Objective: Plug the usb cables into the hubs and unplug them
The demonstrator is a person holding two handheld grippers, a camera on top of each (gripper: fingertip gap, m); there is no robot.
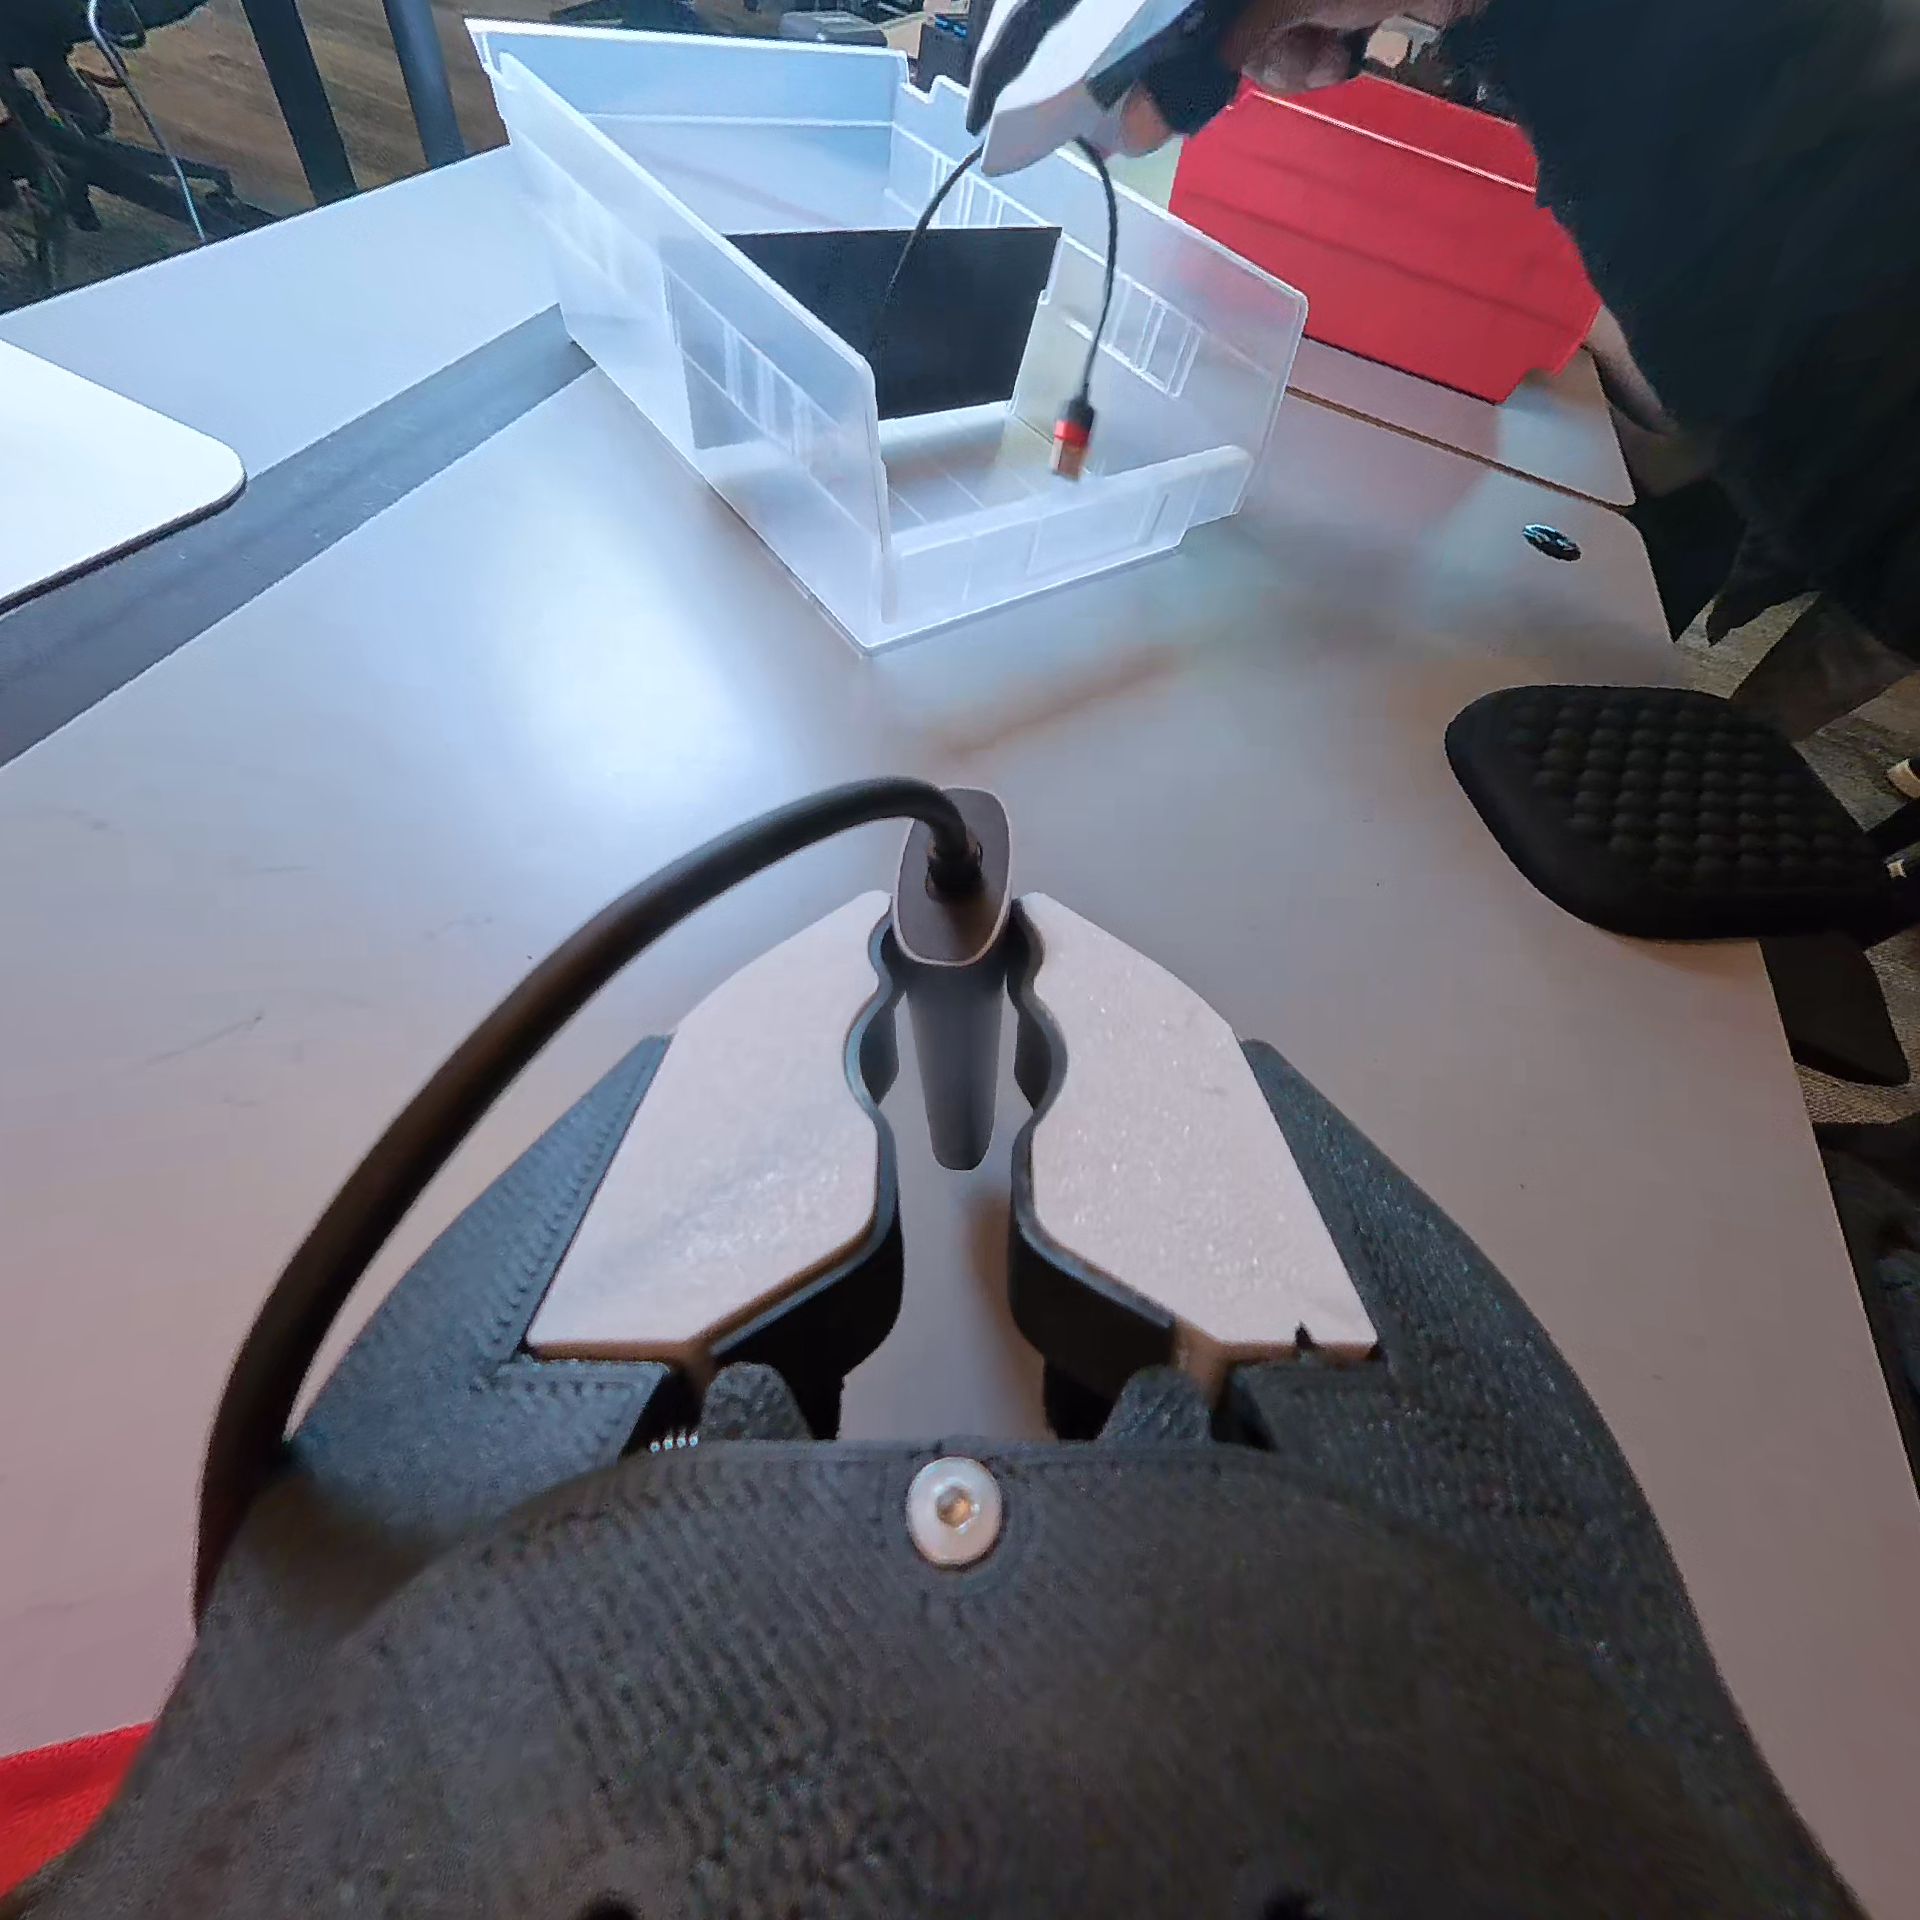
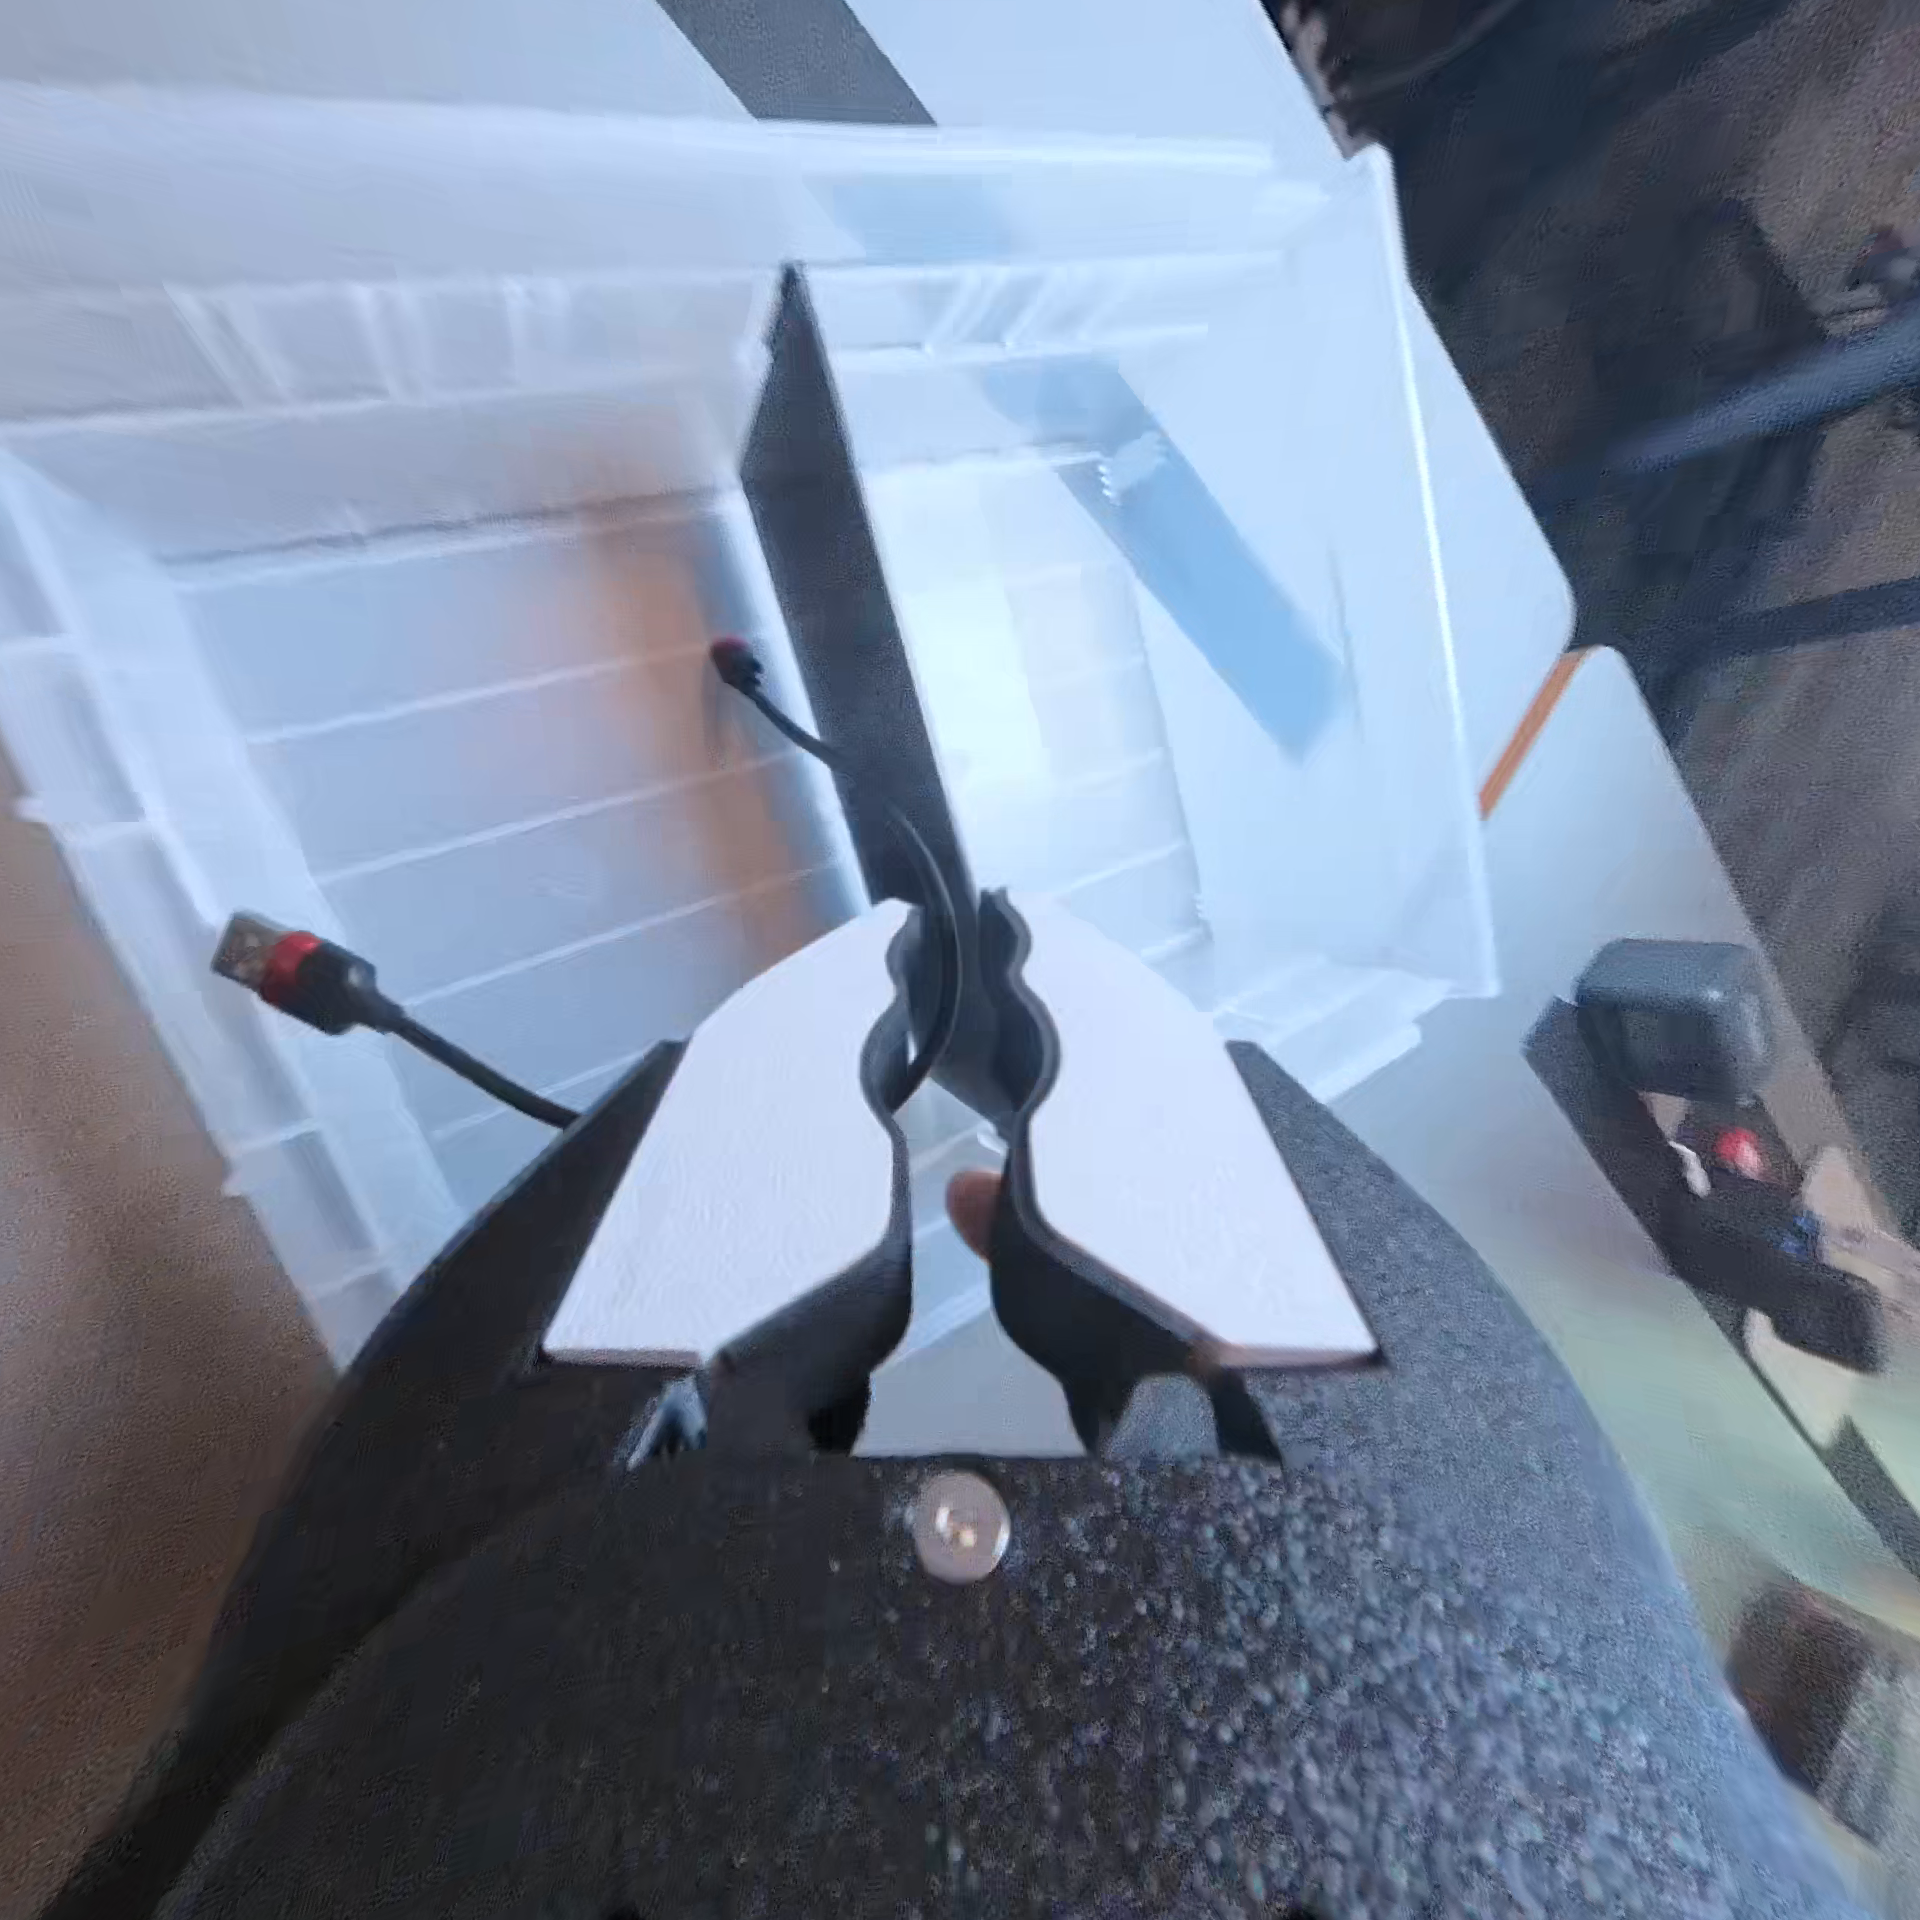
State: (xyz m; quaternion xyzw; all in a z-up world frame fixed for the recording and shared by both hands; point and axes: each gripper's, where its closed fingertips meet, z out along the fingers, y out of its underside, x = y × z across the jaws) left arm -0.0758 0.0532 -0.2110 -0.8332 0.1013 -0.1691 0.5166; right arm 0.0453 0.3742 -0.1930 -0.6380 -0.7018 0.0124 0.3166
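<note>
My left gripper (image 1: 951, 935) is shut on a dark grey USB hub (image 1: 951, 997) and holds it upright above the grey table (image 1: 520, 727). The hub's black cable (image 1: 499, 1049) loops off to the left. My right gripper (image 2: 961, 935) is shut on the middle of a thin black USB cable (image 2: 935, 997), above a clear plastic bin (image 2: 416, 675). The cable's red-collared USB plug (image 2: 270, 961) sticks out to the left, and its small other end (image 2: 732, 660) hangs farther in. In the left wrist view the right gripper (image 1: 1049, 104) holds the plug (image 1: 1075, 436) dangling over the bin (image 1: 1195, 312).
A black divider (image 1: 914, 301) stands in the bin. A red bin (image 1: 1382, 239) sits behind it to the right. A black chair armrest (image 1: 1662, 810) lies off the table's right edge. A white board (image 1: 83, 468) lies at the left.
</note>
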